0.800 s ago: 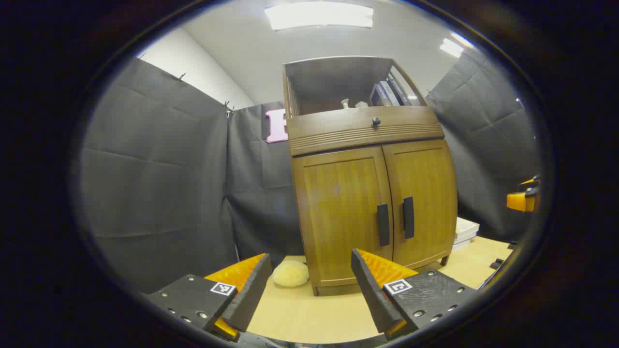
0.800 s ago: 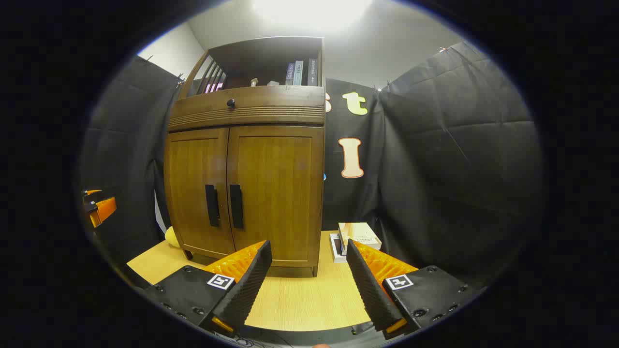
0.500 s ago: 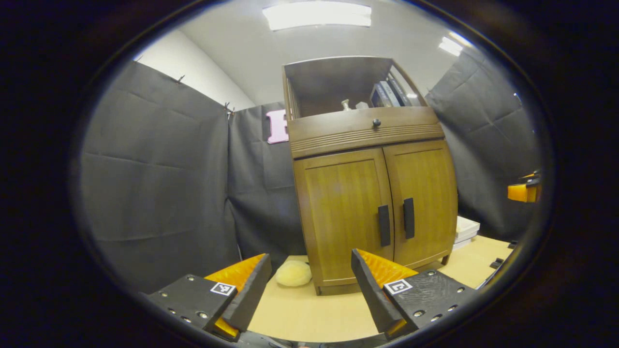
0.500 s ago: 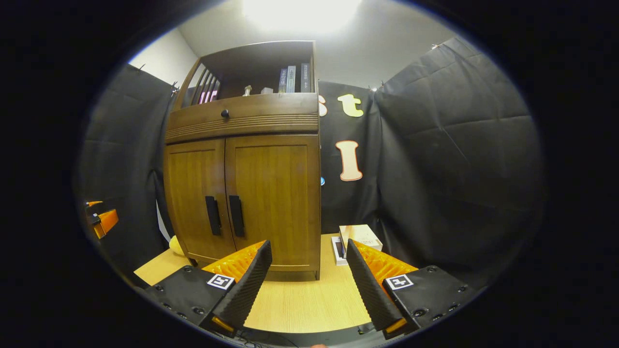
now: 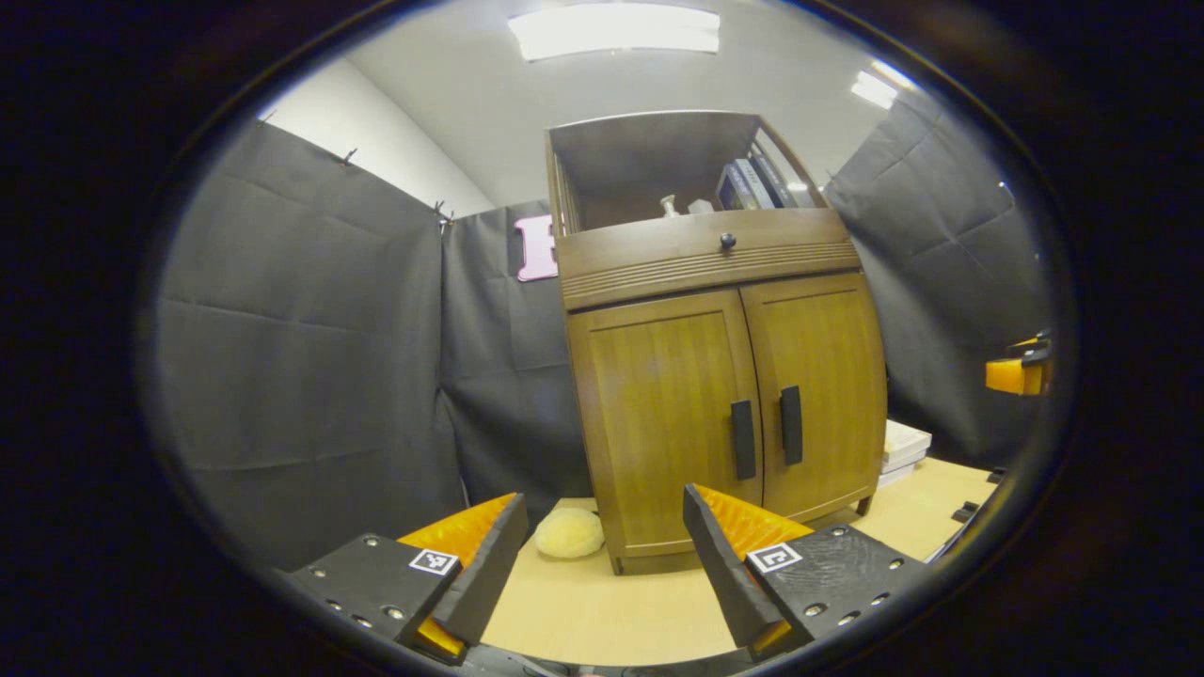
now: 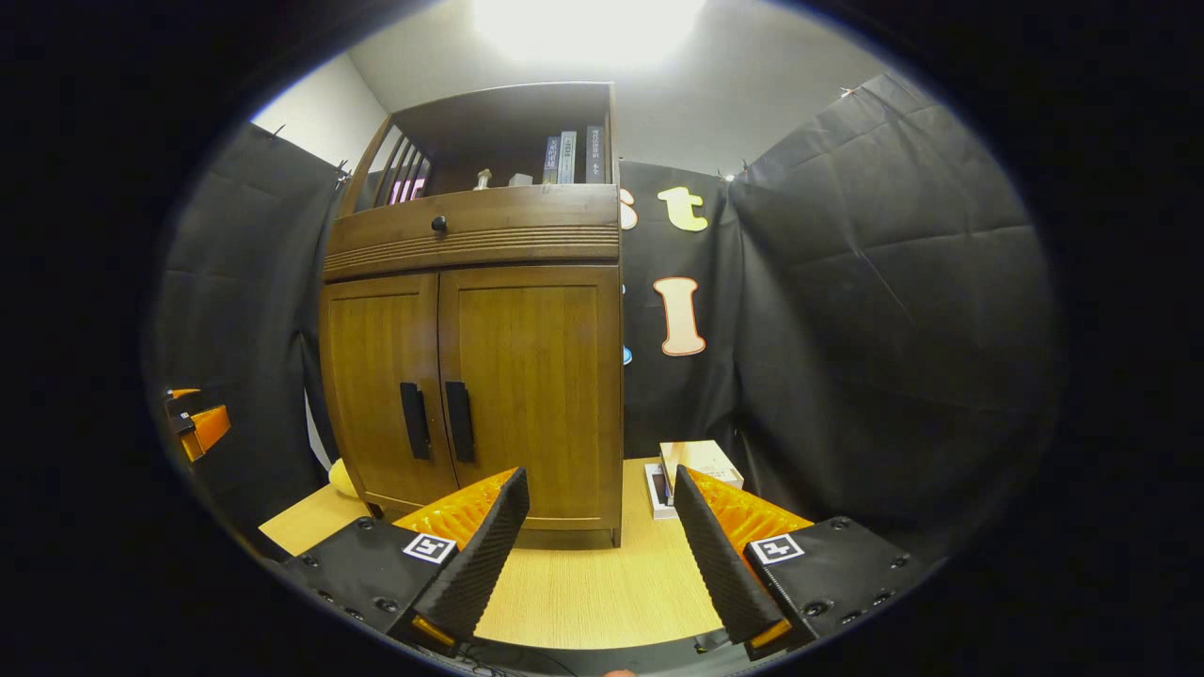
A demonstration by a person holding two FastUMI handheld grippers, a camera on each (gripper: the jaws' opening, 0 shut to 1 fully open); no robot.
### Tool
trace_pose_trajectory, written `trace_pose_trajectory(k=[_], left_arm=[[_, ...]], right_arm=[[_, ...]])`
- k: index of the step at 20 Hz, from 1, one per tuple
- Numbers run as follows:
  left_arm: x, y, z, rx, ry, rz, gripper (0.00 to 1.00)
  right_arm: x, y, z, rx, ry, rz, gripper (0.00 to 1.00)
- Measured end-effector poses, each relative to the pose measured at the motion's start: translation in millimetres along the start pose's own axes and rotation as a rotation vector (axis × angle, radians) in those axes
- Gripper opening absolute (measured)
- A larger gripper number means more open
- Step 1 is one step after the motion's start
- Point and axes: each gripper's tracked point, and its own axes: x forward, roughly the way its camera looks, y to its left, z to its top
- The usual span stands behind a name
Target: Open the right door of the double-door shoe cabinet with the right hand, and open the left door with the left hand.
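Shoe cabinet (image 5: 724, 376): stands on wooden table (image 5: 602, 611), against booth wall; left door (image 5: 673, 423) and right door (image 6: 531, 395) both closed, handles side by side at centre seam. Left gripper (image 5: 602, 527): fingers spread, empty, well short of cabinet. Right gripper (image 6: 602, 503): fingers spread, empty, facing right door. Books (image 6: 569, 155) on upper shelf; yellow sponge (image 5: 569, 532) beside base
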Motion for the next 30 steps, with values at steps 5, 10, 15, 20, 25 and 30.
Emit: trace_pose_trajectory(k=[5, 10, 15, 20, 25, 30], left_arm=[[-6, -11, -1, -0.001, 0.007, 0.011, 0.96], [-6, -27, -3, -0.006, 0.003, 0.017, 0.96], [4, -21, -7, -0.006, 0.007, 0.020, 0.96], [17, -4, -18, -0.020, 0.014, 0.010, 0.96], [34, 18, -24, -0.021, 0.014, 0.020, 0.96], [44, 39, -38, -0.024, 0.029, 0.038, 0.96]], right_arm=[[7, -7, -12, 0.012, 0.019, 0.009, 0.97], [17, -7, -17, 0.007, 0.012, 0.034, 0.96], [48, 15, -5, 0.001, -0.007, 0.061, 0.98], [82, 57, 0, 0.017, -0.013, 0.096, 0.98], [124, 97, 3, 0.021, -0.012, 0.129, 0.98], [164, 133, -8, -0.004, 0.010, 0.156, 0.98]])
